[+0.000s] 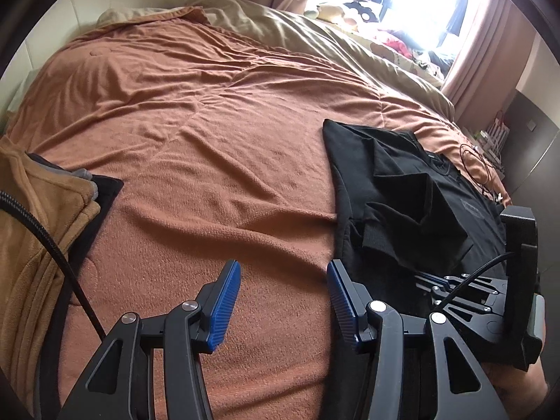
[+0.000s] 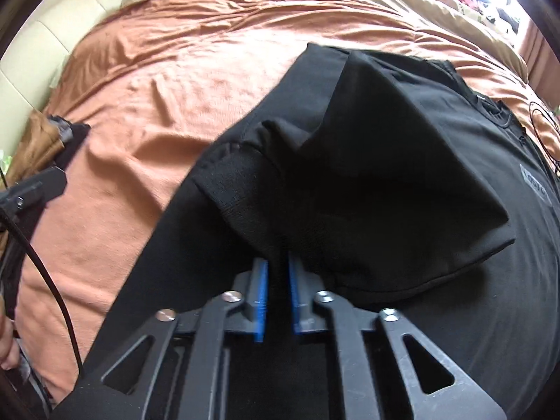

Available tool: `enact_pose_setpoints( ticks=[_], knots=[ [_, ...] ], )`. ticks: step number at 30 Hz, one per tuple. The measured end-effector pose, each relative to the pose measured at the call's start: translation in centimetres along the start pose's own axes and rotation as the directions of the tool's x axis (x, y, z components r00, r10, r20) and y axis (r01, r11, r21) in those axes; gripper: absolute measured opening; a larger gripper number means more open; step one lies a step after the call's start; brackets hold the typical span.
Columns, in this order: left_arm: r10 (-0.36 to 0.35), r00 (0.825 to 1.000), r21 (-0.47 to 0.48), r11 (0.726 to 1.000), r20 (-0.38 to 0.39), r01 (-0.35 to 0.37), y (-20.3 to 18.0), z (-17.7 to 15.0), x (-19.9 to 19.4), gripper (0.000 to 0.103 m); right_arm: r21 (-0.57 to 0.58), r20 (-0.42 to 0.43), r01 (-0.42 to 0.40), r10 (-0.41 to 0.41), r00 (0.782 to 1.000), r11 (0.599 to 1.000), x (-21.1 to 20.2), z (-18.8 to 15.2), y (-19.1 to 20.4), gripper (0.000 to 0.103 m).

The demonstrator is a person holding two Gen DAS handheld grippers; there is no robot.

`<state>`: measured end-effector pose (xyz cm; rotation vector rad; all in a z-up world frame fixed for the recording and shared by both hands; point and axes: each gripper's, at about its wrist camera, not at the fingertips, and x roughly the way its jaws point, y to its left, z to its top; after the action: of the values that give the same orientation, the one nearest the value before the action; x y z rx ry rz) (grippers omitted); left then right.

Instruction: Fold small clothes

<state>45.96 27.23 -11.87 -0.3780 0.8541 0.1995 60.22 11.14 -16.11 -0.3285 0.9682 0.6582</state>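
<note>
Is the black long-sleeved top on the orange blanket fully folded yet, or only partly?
Partly folded. The black long-sleeved top has a sleeve laid across its body, and the right gripper is shut on the fabric near the ribbed cuff.

Daylight floods in from the window (image 1: 413,7) at one o'clock, blown out to white glare, while both fisheye views bend and darken at their rims and the right wrist view is softly blurred.

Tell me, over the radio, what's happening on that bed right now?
Right gripper shut on black garment, near its ribbed cuff. Left gripper open over the orange blanket, empty. Brown fleece pile off to the left, clear of the fold.
</note>
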Motion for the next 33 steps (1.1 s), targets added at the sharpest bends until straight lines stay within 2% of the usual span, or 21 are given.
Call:
enact_pose_setpoints(
  ticks=[6, 15, 24, 33],
  knots=[
    [-0.004, 1.0, 0.024, 1.0, 0.009, 0.004, -1.2, 0.5, -0.3, 0.054, 0.036, 0.084, -0.009, 0.006, 0.996, 0.999, -3.5, 0.7, -2.0, 0.003],
    [-0.014, 1.0, 0.068, 0.998, 0.003, 0.014, -4.0, 1.4, 0.5, 0.054, 0.13, 0.172, 0.017, -0.039, 0.984, 0.991, -8.2, 0.5, -6.9, 0.002],
    [-0.013, 1.0, 0.127, 0.992, -0.019, 0.015, -6.9, 2.5, 2.3, 0.054, 0.225, 0.217, 0.075, -0.126, 0.968, 0.972, -11.9, -0.2, -11.4, 0.002],
    [0.03, 0.998, 0.209, 0.978, -0.06, -0.017, -9.5, 3.0, 5.4, 0.054, 0.317, 0.229, 0.144, -0.222, 0.948, 0.938, -13.5, -1.5, -15.1, 0.002]
  ],
)
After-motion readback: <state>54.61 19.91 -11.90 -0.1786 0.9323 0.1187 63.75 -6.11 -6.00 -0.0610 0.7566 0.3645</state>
